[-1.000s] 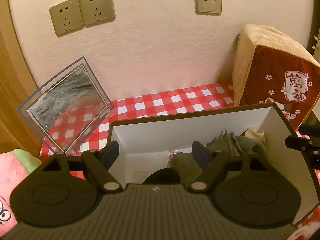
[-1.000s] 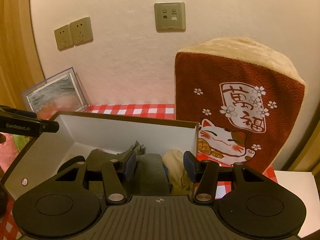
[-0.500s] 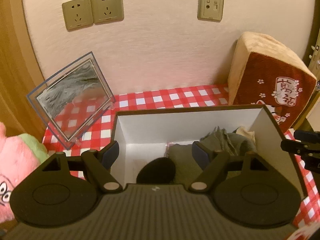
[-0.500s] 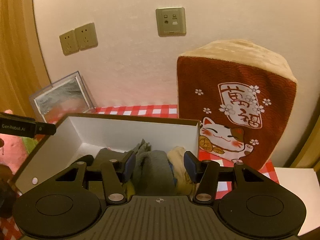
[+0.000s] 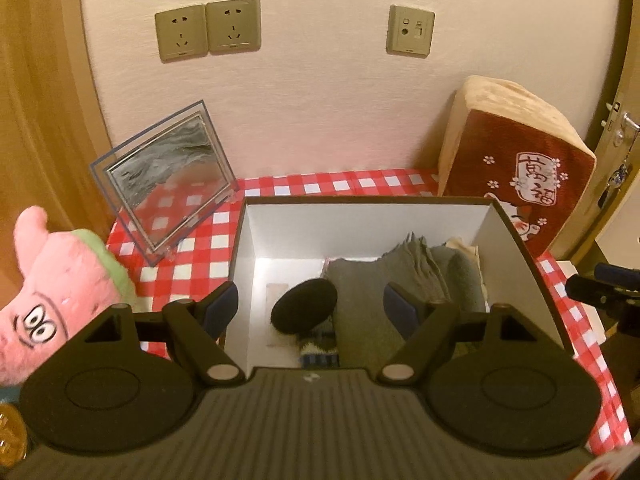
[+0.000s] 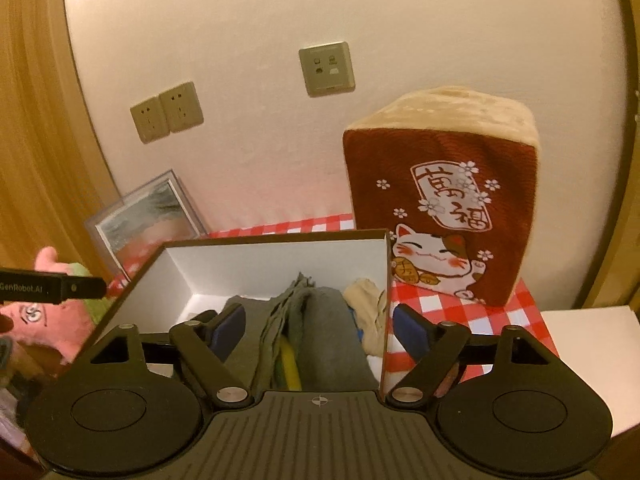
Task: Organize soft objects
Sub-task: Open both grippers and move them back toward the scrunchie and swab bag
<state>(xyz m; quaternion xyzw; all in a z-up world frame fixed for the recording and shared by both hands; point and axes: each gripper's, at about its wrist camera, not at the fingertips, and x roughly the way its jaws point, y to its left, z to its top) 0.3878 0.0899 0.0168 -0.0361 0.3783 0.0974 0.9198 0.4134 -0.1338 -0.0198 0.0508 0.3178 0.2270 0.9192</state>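
A white box (image 5: 360, 224) (image 6: 256, 260) with a dark rim sits on the red checked cloth. It holds folded grey cloths (image 5: 404, 276) (image 6: 316, 320), a cream cloth (image 6: 366, 300), a black round pad (image 5: 304, 306) and a patterned knit piece (image 5: 318, 348). My left gripper (image 5: 310, 306) is open and empty above the box's near left part. My right gripper (image 6: 320, 330) is open and empty above the box's near right part. A pink plush toy (image 5: 44, 300) (image 6: 52, 320) lies left of the box.
A red lucky-cat cushion (image 5: 520, 172) (image 6: 440, 208) stands against the wall right of the box. A clear picture frame (image 5: 164, 176) (image 6: 144, 216) leans at the back left. A white surface (image 6: 588, 344) lies at the right. Wall sockets are above.
Both grippers have pulled back and risen from the box, so more of the table, the plush toy and the wall shows. Both stay open and empty.
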